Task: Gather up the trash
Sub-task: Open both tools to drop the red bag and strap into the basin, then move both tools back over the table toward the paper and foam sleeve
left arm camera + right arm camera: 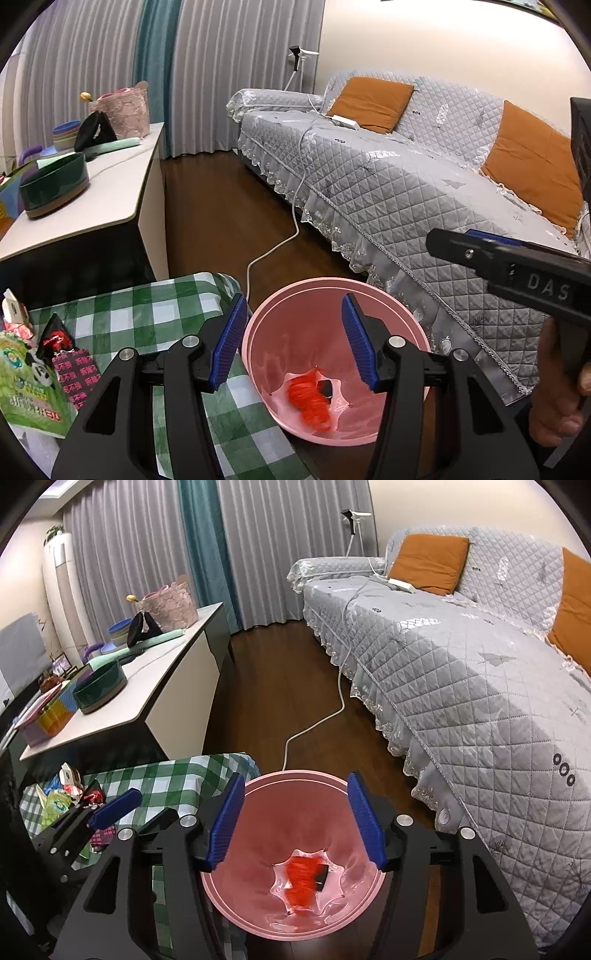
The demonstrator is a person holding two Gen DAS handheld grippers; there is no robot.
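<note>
A pink bin stands on the floor by a table with a green checked cloth. A red wrapper with a black piece lies at its bottom; it also shows in the right wrist view. My left gripper is open and empty above the bin's left rim. My right gripper is open and empty straight over the bin. Trash lies on the cloth at the left: a green packet, a pink-and-black wrapper and a red-black wrapper.
A grey quilted sofa with orange cushions runs along the right. A white cable trails across the wooden floor. A white cabinet at the left carries a dark green bowl and a pink basket.
</note>
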